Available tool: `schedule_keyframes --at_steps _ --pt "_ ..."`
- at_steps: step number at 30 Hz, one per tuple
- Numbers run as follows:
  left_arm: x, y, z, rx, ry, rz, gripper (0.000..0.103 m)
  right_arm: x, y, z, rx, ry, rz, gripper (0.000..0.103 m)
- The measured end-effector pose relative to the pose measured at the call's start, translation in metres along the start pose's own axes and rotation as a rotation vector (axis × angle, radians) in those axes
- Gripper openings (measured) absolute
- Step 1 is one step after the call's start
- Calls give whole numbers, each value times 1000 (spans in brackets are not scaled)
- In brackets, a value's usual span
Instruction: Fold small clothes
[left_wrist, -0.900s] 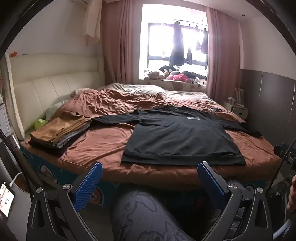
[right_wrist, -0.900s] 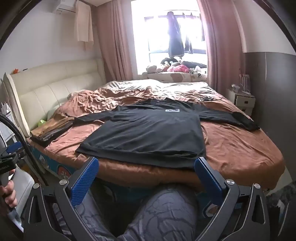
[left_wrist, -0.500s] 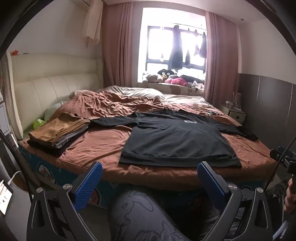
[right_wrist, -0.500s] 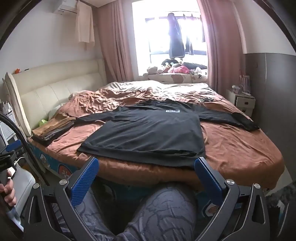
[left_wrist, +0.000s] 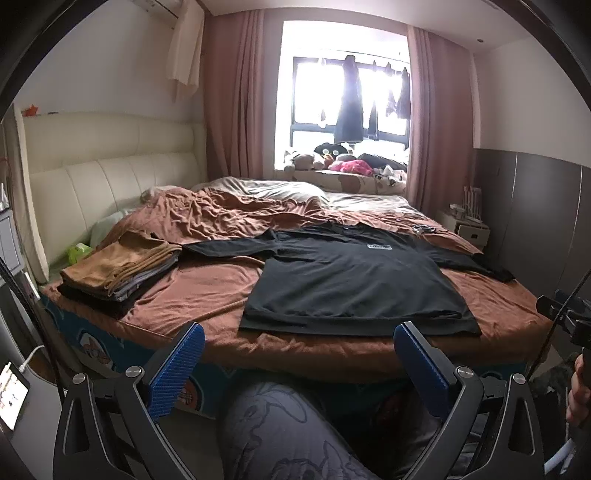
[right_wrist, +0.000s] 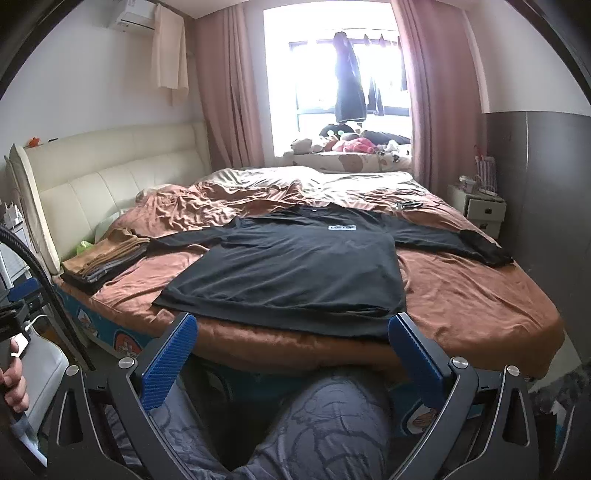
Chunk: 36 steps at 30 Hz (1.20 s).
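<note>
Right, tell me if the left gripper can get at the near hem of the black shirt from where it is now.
Probably yes. The left gripper is open and empty, and the black shirt lies flat with its hem at the near edge of the bed. Nothing lies between them, though the gripper is short of the hem.

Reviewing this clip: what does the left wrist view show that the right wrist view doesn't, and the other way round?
Only the left wrist view shows a lit screen at the lower left and the person's right hand at the right edge. Only the right wrist view shows the air conditioner in full and the left hand at the left edge. Both show the black shirt spread flat on the bed, the folded stack to its left, a patterned trouser leg, and open, empty jaws on each gripper.
</note>
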<state>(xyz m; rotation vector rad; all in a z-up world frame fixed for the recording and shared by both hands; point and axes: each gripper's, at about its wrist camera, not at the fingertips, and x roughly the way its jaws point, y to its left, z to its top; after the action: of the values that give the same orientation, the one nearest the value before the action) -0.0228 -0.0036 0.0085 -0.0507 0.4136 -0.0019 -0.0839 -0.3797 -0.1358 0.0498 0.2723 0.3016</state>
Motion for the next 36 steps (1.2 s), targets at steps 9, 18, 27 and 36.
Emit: schedule_keyframes --at_steps 9,18,27,36 --pt "-4 1 0 2 -11 2 103 -4 -3 -1 3 -13 -7 103" --pt "-7 0 4 -2 -23 17 103 -6 3 -1 -15 -24 -13 103" --pt "-13 1 4 7 -42 14 103 -7 0 -2 -3 -28 -10 103" --pt "-15 5 5 5 -47 8 103 -5 2 1 22 -25 -21 103"
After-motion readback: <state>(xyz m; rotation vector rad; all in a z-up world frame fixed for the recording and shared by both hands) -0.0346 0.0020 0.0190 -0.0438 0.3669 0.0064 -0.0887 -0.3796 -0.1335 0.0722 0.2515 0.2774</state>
